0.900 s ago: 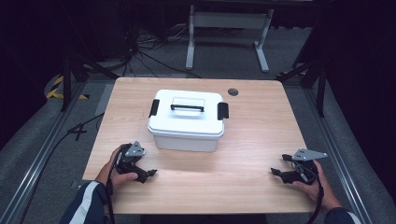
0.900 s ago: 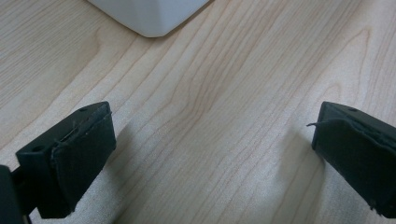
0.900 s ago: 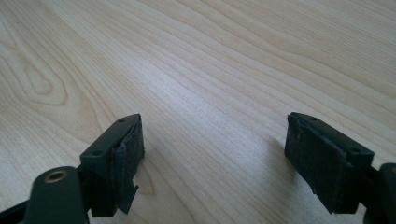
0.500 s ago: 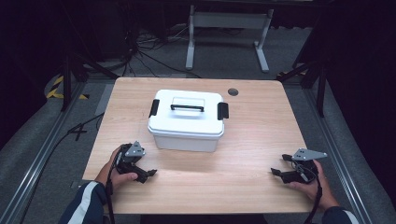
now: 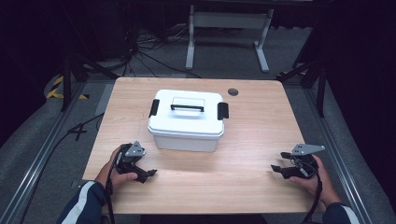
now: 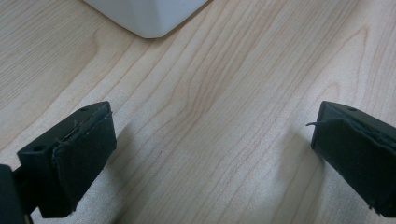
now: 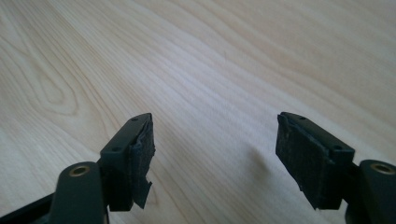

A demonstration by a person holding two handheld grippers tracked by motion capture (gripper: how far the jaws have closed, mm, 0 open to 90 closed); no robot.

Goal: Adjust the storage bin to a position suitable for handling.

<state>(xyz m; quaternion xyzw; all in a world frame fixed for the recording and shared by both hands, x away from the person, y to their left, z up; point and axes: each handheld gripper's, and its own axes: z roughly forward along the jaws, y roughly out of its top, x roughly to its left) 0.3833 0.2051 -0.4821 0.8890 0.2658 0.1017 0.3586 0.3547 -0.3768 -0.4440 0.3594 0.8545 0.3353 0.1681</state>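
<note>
White lidded box (image 5: 187,120) centre frame on wooden table (image 5: 252,135); left gripper (image 5: 140,171) lower left, right gripper (image 5: 279,169) lower right, both resting apart.

Wooden table (image 5: 261,126), grey carpet (image 5: 42,140), white desk frame (image 5: 229,21) beyond, dark surroundings.

Light wood table (image 5: 252,135), white lidded box (image 5: 187,120) standing mid-table, small dark round disc (image 5: 233,92) near far edge
</note>
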